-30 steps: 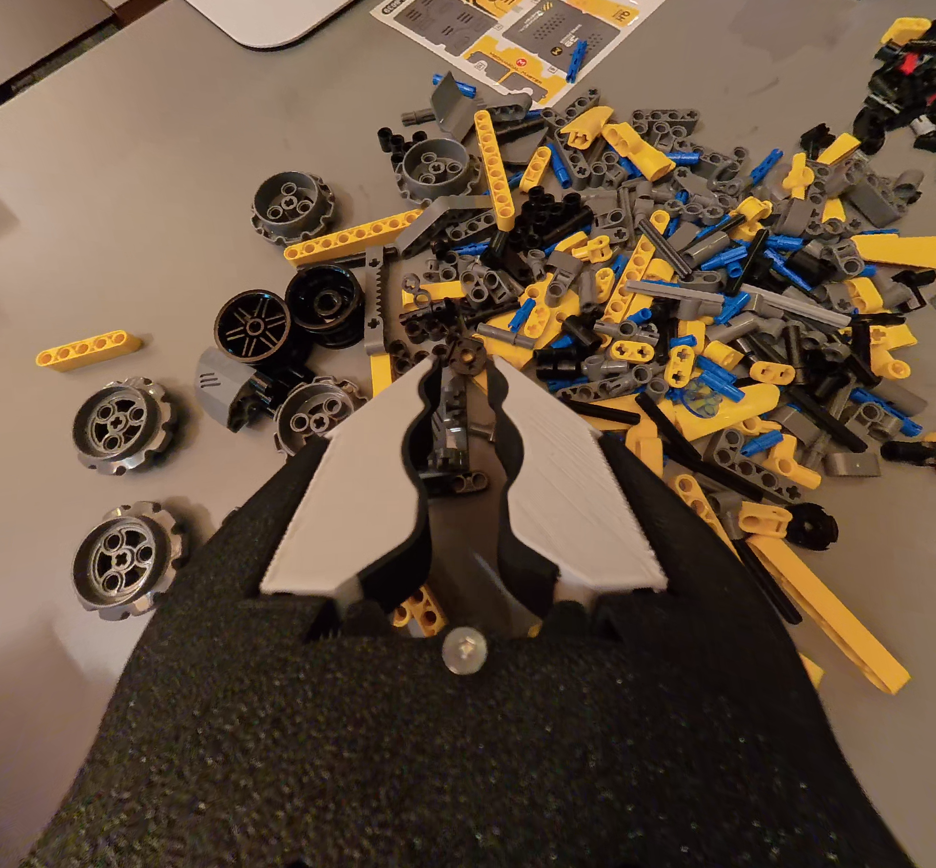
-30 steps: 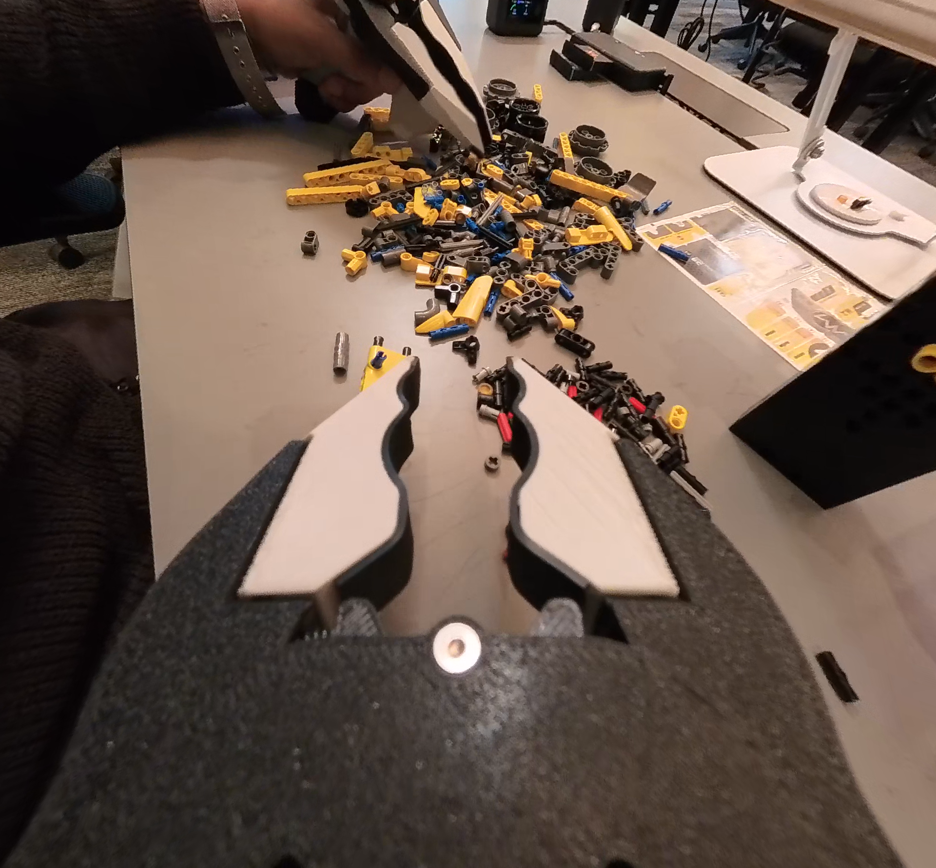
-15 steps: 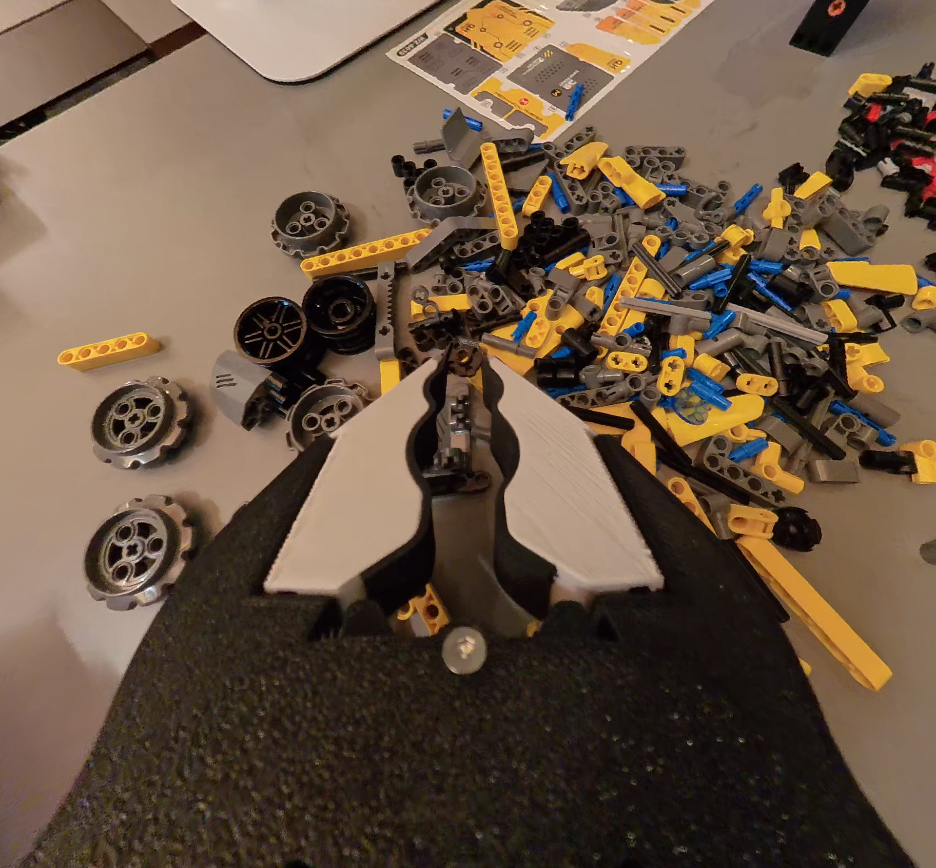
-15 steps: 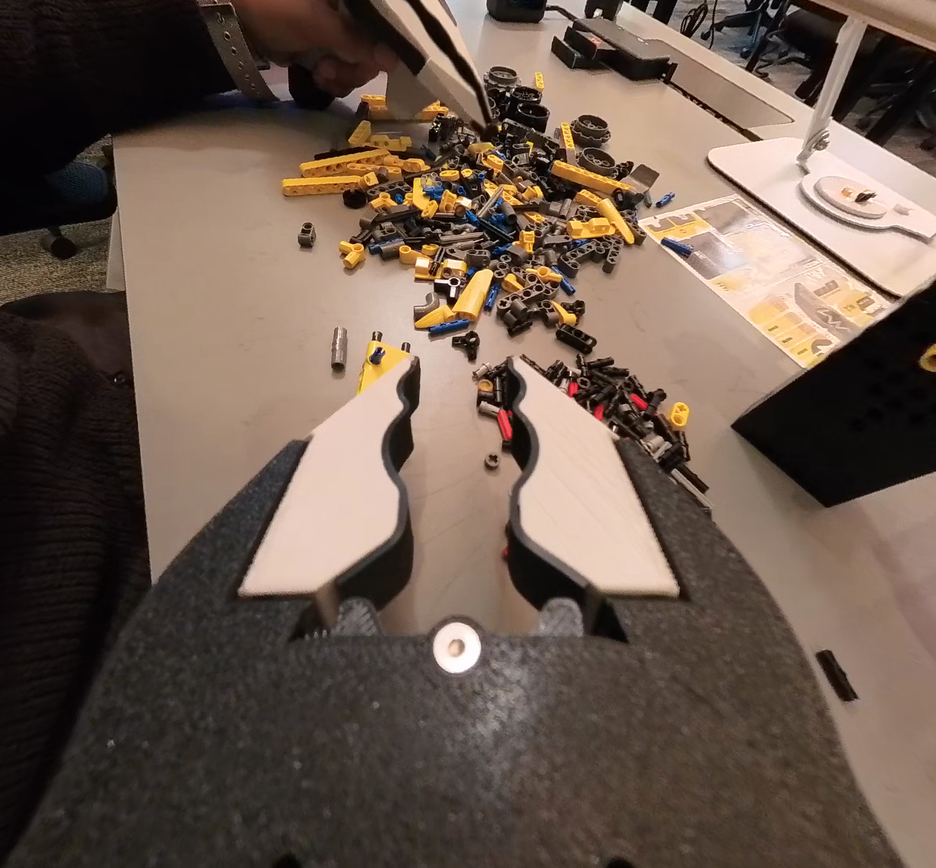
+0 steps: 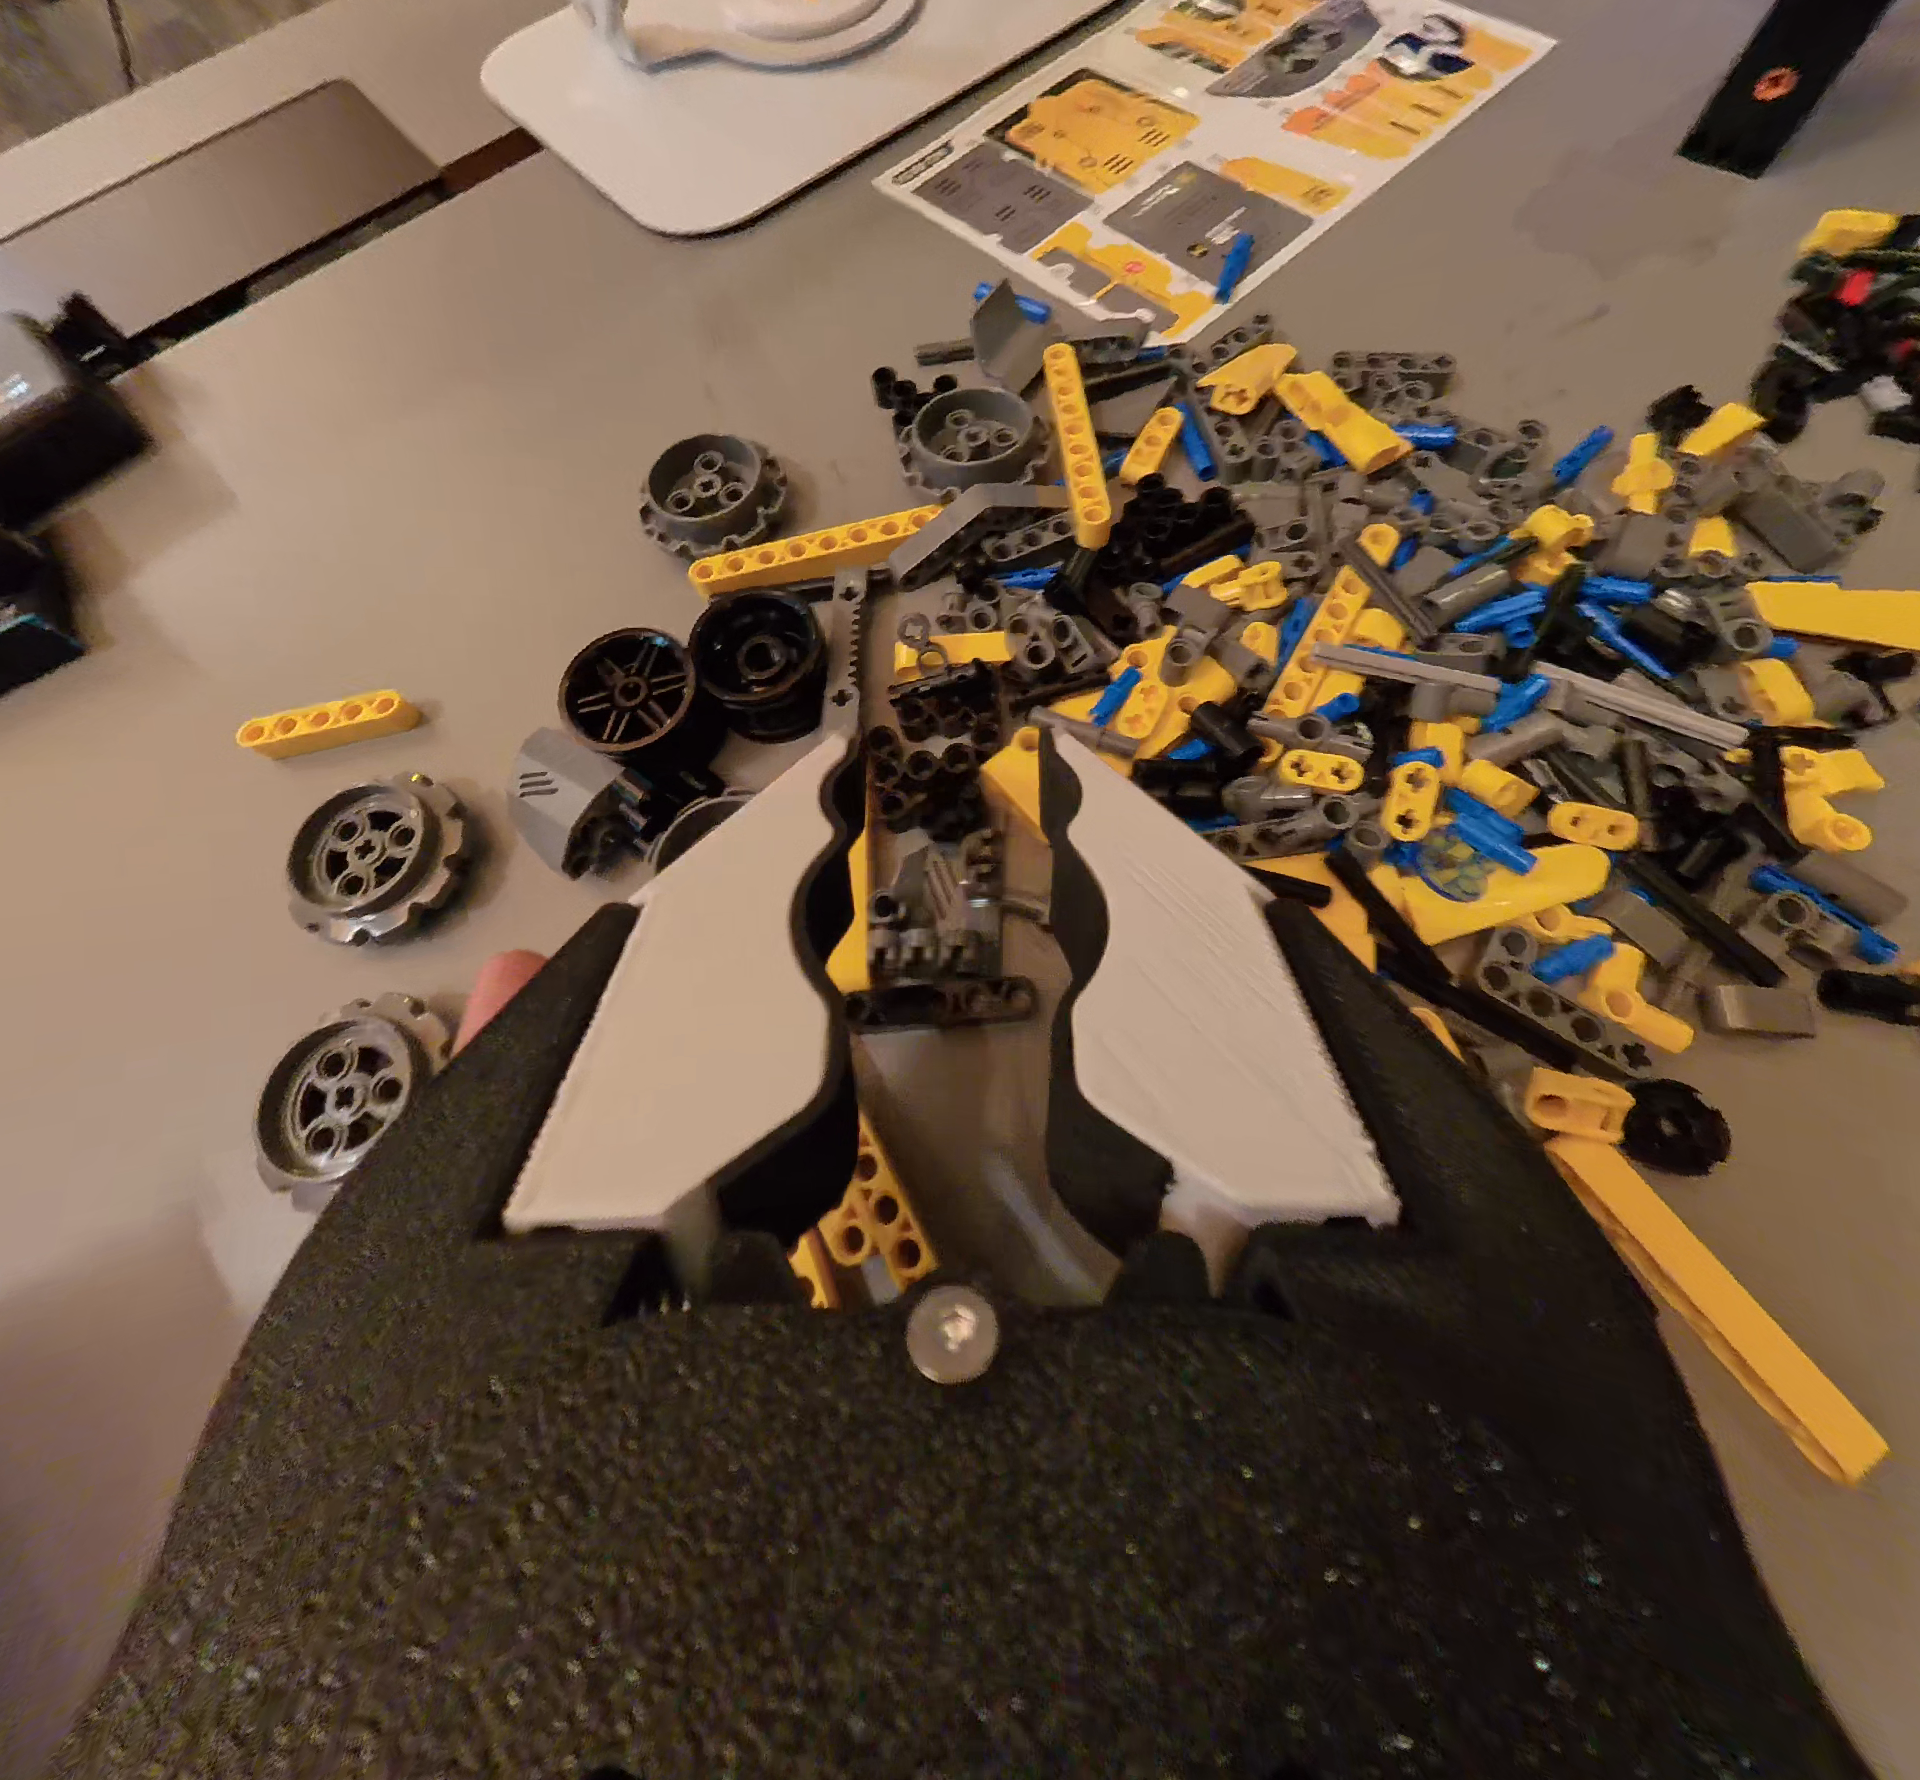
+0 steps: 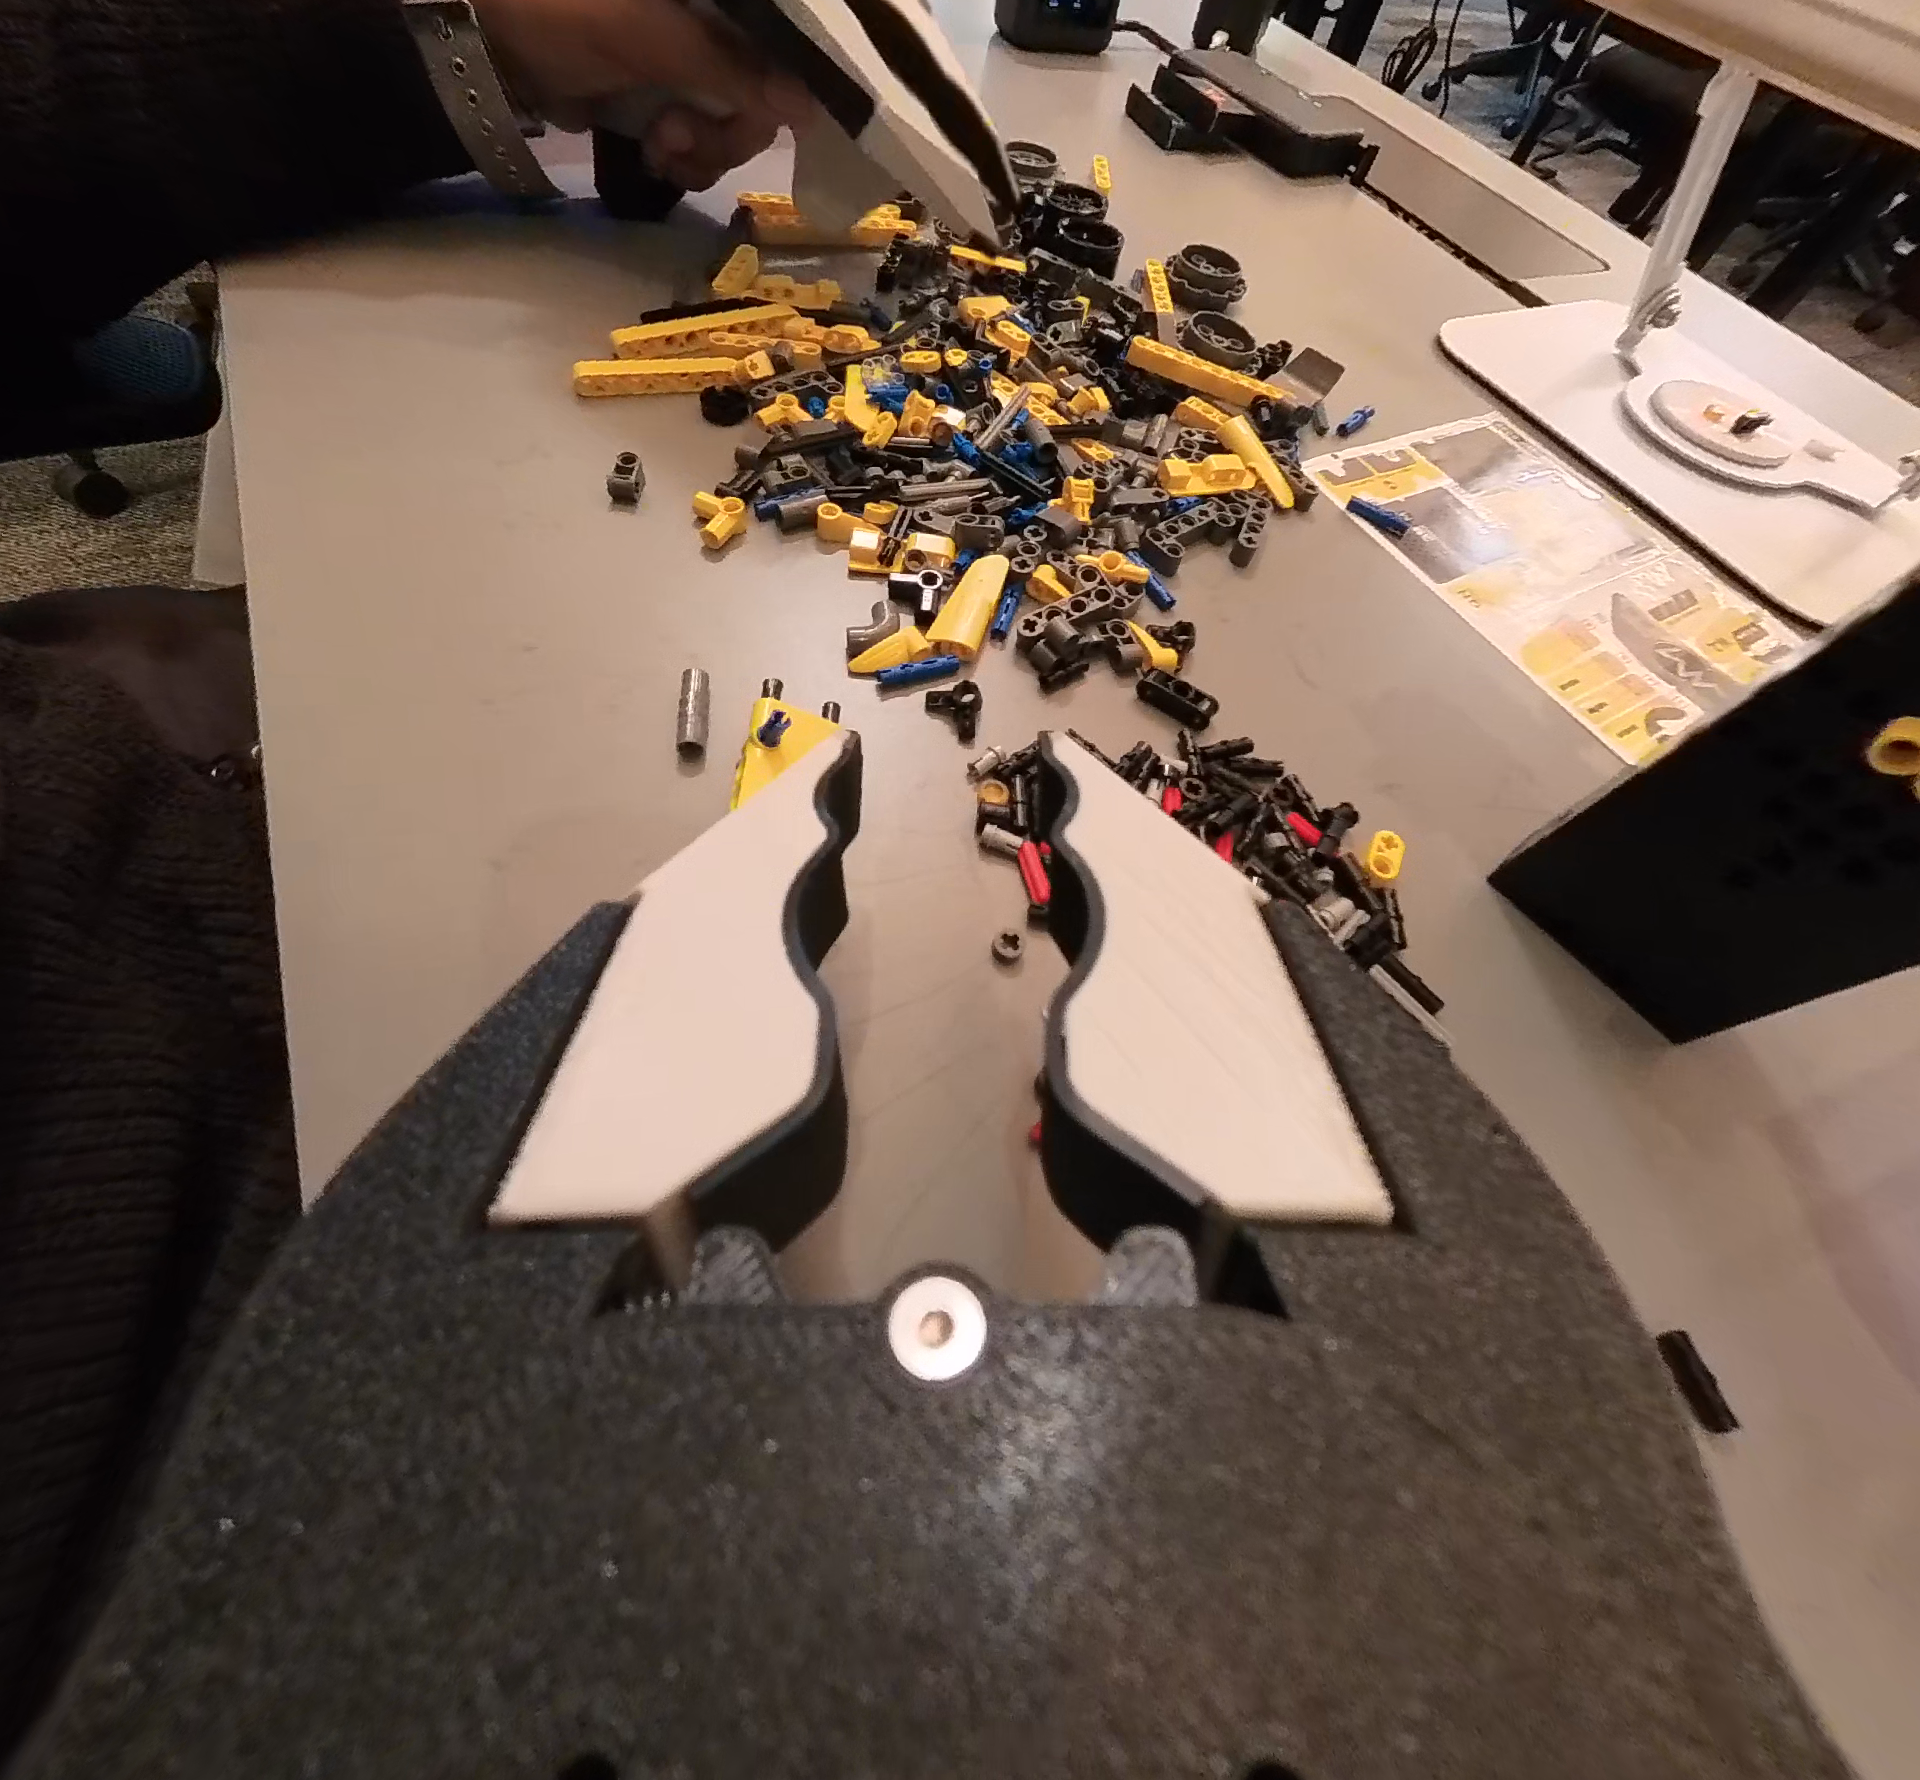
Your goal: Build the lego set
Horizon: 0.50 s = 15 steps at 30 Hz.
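Observation:
My left gripper (image 5: 943, 743) is open over the near edge of a big pile of yellow, grey, black and blue building pieces (image 5: 1351, 691). A dark grey piece (image 5: 935, 909) lies between its fingers, touching neither. In the right wrist view the left gripper (image 6: 997, 224) points down at the far end of the pile (image 6: 987, 442), held by a hand (image 6: 623, 57). My right gripper (image 6: 951, 743) is open and empty, low over the table. A small heap of black and red pins (image 6: 1247, 816) lies by its right finger, a yellow piece (image 6: 774, 733) by its left fingertip.
Grey wheels (image 5: 364, 857), black wheels (image 5: 629, 691) and a yellow beam (image 5: 327, 722) lie left of the pile. A printed sheet (image 5: 1216, 141), a white stand base (image 5: 810, 57) and a black box (image 6: 1745, 837) stand beyond. A grey sleeve (image 6: 692, 712) lies alone. Some 30 centimetres of space lies between my two pairs of fingers.
My left gripper closed further on the dark grey piece, then opened and let go of it, and it has risen and tilted. The right gripper has hardly moved.

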Motion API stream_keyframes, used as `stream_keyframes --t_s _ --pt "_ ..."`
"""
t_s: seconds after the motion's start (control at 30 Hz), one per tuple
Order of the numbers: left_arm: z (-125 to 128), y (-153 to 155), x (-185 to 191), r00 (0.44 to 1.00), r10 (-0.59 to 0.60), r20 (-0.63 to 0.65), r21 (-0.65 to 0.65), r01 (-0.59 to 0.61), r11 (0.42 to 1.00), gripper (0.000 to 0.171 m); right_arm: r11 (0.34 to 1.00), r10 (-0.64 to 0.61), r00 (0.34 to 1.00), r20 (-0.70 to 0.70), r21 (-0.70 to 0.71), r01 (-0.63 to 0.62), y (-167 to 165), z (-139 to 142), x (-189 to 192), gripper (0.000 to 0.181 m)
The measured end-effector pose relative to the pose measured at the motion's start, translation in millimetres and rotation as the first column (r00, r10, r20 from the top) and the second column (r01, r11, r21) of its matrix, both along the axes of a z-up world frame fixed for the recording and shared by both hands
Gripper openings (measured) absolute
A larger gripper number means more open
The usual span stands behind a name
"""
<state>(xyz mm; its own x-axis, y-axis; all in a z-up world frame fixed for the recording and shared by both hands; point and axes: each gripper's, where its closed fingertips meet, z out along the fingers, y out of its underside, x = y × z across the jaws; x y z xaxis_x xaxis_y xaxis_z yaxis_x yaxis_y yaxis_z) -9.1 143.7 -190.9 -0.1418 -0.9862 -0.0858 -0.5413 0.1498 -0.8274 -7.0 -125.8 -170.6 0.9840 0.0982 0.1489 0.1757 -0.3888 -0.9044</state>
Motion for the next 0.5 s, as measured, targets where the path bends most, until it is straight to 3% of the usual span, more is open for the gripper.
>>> stream_keyframes --t_s 0.2,0.5 --pt "-2.9 -21.3 -4.1 0.991 -0.134 -0.019 -0.015 0.133 0.991 0.032 1.000 -0.002 1.000 0.004 -0.008 0.002 0.3 -1.4 0.2 0.034" --pt "-19.7 -16.1 -1.4 0.990 -0.084 -0.112 0.069 0.092 0.993 0.031 1.000 -0.004 1.000 0.000 -0.001 0.004 0.1 -0.3 0.8 0.033"
